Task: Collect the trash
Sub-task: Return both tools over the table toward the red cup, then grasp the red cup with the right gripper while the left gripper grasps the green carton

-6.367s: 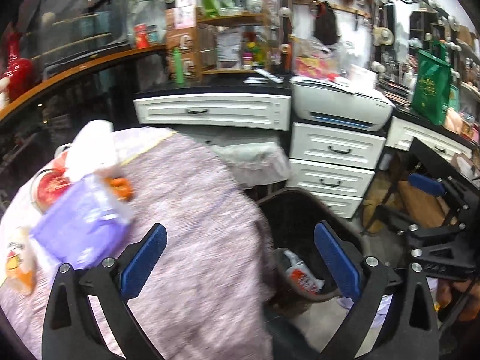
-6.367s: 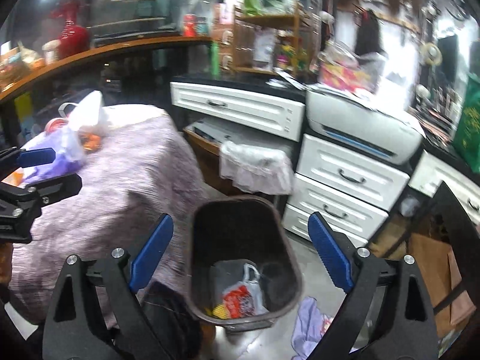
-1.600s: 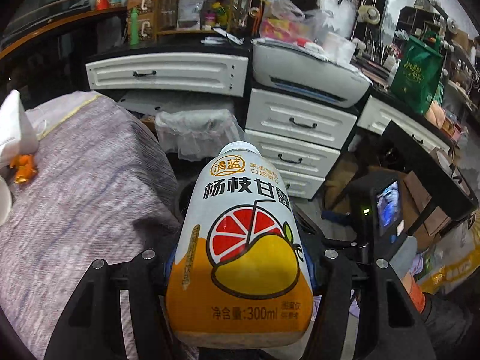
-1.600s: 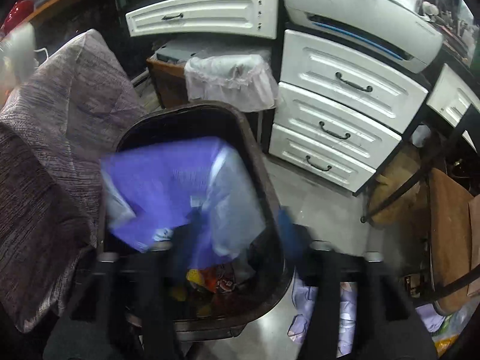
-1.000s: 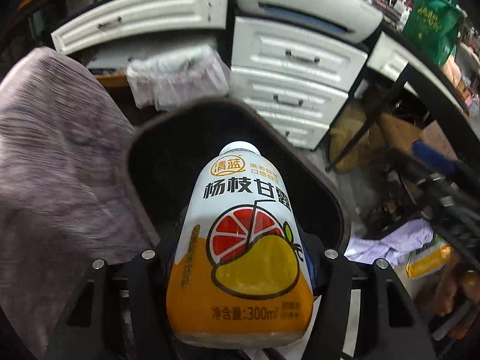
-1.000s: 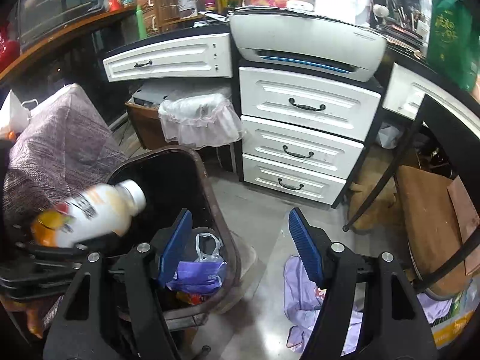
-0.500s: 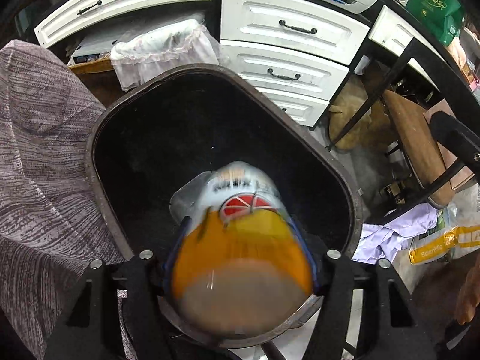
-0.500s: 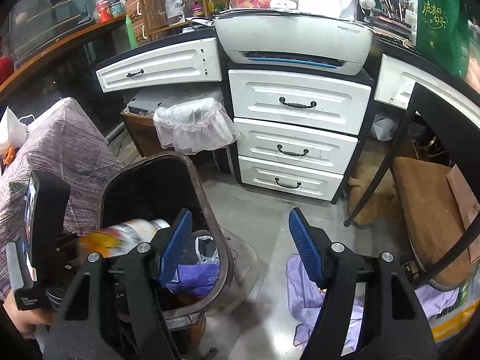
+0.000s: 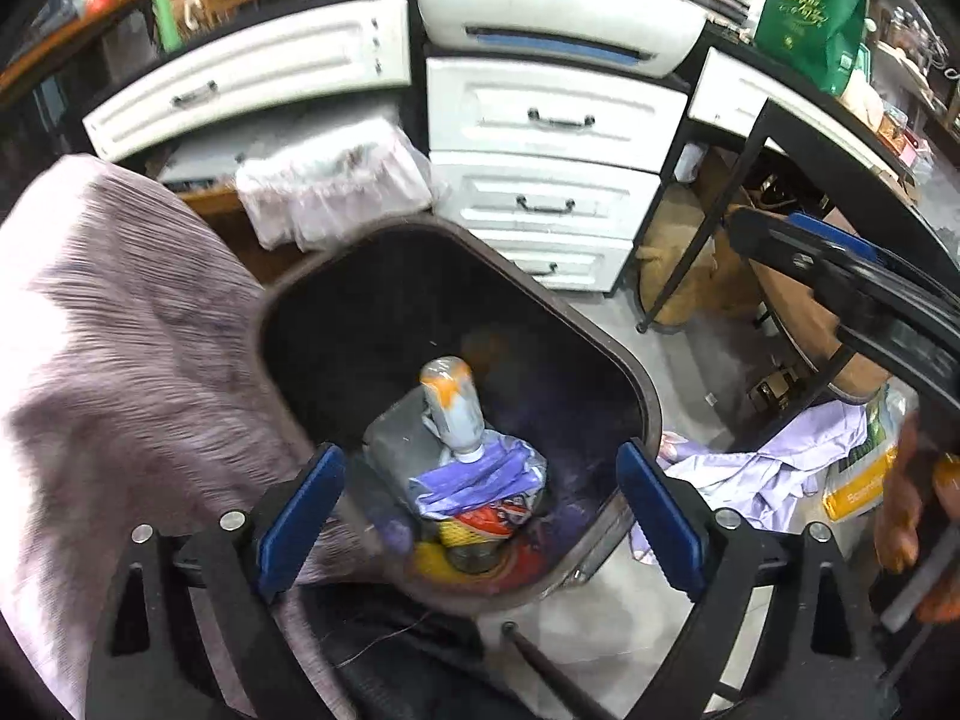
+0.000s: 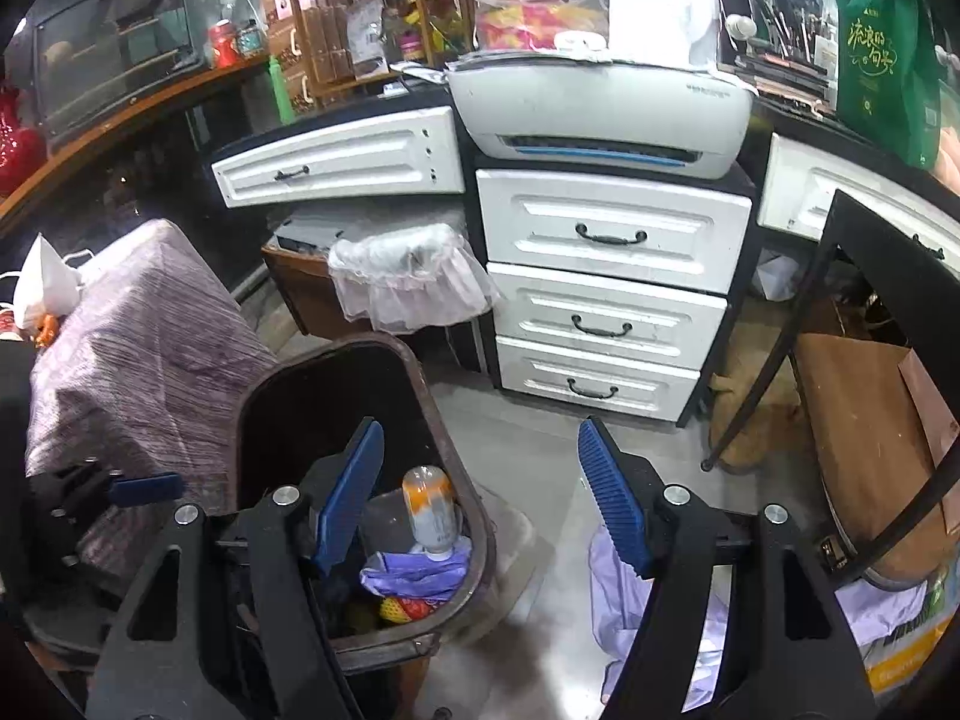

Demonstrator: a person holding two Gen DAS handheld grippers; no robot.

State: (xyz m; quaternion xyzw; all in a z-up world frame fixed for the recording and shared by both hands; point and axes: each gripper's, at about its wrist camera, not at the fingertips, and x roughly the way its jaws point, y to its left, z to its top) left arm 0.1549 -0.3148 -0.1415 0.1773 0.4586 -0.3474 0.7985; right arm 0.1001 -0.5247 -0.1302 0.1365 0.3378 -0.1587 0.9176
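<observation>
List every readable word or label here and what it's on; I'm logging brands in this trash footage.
"流浪的" (likely; the remaining gold characters are unclear): on the green bag on the counter.
On the printer: small grey print, too small to read.
On the bottle in the bin: label blurred, unreadable.
On the yellow bag on the floor: white lettering, too blurred to read.

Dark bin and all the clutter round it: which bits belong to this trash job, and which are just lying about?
Part of the job:
- dark bin
- drink bottle in it, cap down
- purple bag beneath it
- left gripper, open
- right gripper, open

Just lying about:
- white drawers
- printer
- green bag
</observation>
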